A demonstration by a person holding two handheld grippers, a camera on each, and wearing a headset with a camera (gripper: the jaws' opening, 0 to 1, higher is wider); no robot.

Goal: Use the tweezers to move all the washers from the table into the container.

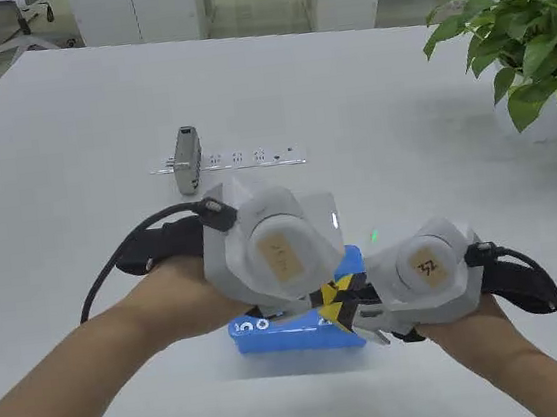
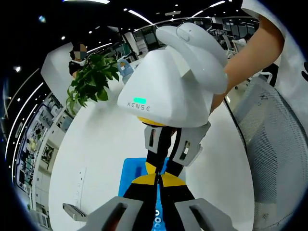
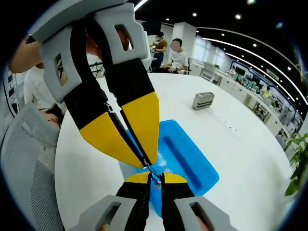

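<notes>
Running between the pressed-together yellow jaws of the left gripper (image 3: 146, 163), thin black tweezers (image 3: 126, 137) are pinched there, their point over the blue container (image 3: 192, 163). Right gripper (image 3: 155, 179): jaws closed to a sliver, tips meeting the tweezers' point; anything nipped there is too small to tell. Container rests on the white table (image 3: 250, 159). Beyond it lie a power strip (image 1: 243, 158) and a grey metal block (image 1: 187, 159). Potted plant (image 1: 520, 30) stands at the table's far right.
</notes>
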